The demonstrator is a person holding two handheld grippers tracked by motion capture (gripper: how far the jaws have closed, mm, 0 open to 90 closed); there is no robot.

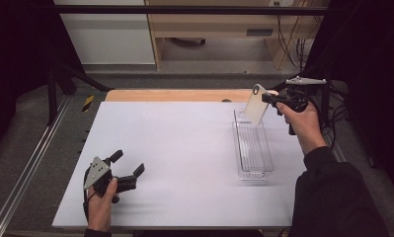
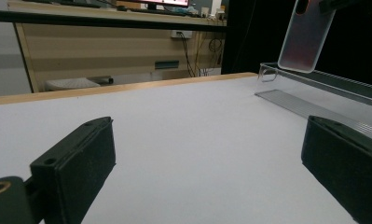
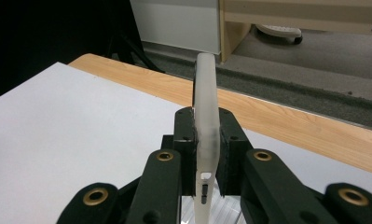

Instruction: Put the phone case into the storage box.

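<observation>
A translucent phone case hangs tilted in the air over the far end of a clear plastic tray, held by one edge in my right gripper, which is shut on it. In the right gripper view the case stands edge-on between the two black pads, with a side button cutout near the bottom. From the left gripper view the case floats above the tray's rim. My left gripper rests low over the white table at the near left, open with nothing between its jaws.
The long clear tray lies lengthwise at the table's right side. A wooden strip borders the table's far edge. Behind it stand a wooden desk and cables. A metal rail runs along the left.
</observation>
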